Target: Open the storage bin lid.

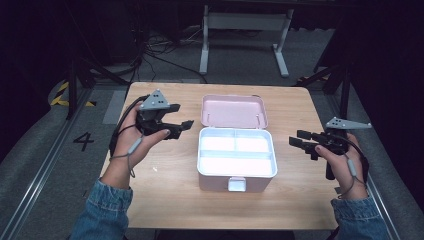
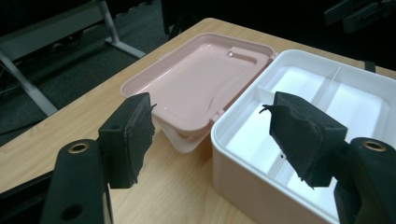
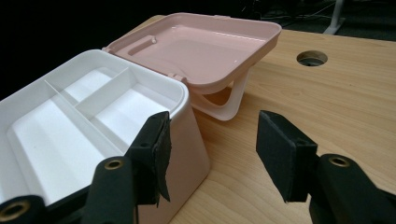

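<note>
Lid (image 1: 233,111) lies fully back behind the pink box (image 1: 237,180), whose white tray (image 1: 236,152) looks empty; left gripper (image 1: 186,126) and right gripper (image 1: 296,138) flank it, jaws spread, holding nothing.

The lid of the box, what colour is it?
Pink. The lid lies flipped open behind the white box; the right gripper view shows it best.

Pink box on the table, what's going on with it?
A person holds a two-jaw gripper in each hand at a wooden table. The pink storage box sits in the middle with its lid flipped fully back, showing a white divided tray with nothing in it. The left gripper hovers beside the box's left edge, the right gripper off to its right. Both have open jaws and hold nothing; neither touches the box.
</note>
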`<state>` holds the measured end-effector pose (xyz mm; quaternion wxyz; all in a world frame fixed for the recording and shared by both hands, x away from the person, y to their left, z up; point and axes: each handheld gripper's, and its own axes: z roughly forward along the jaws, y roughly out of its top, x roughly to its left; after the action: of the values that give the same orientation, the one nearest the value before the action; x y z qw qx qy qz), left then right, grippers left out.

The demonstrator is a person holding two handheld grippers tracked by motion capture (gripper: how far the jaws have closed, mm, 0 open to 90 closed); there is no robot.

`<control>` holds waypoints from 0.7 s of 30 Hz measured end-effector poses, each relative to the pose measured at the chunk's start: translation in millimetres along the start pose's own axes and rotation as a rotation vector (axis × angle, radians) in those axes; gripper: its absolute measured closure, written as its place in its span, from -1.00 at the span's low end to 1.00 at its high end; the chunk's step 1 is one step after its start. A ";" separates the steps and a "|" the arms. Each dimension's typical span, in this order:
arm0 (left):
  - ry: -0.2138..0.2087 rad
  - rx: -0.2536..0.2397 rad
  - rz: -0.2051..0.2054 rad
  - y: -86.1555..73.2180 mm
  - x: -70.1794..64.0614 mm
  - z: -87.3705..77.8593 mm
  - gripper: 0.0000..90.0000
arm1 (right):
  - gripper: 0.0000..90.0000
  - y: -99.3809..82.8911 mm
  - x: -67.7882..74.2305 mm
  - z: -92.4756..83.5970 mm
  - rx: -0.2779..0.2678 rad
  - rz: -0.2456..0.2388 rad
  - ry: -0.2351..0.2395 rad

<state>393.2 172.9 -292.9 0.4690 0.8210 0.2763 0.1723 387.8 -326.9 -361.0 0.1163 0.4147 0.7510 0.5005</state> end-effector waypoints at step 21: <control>0.130 0.117 -0.138 -71.6 14.0 -25.3 -0.32 | -0.03 -8.5 -15.4 -6.9 0.035 0.030 -0.045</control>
<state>369.6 227.8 -341.8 0.4119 0.8131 0.3716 0.1762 389.1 -344.1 -368.7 0.1186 0.4390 0.7506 0.4793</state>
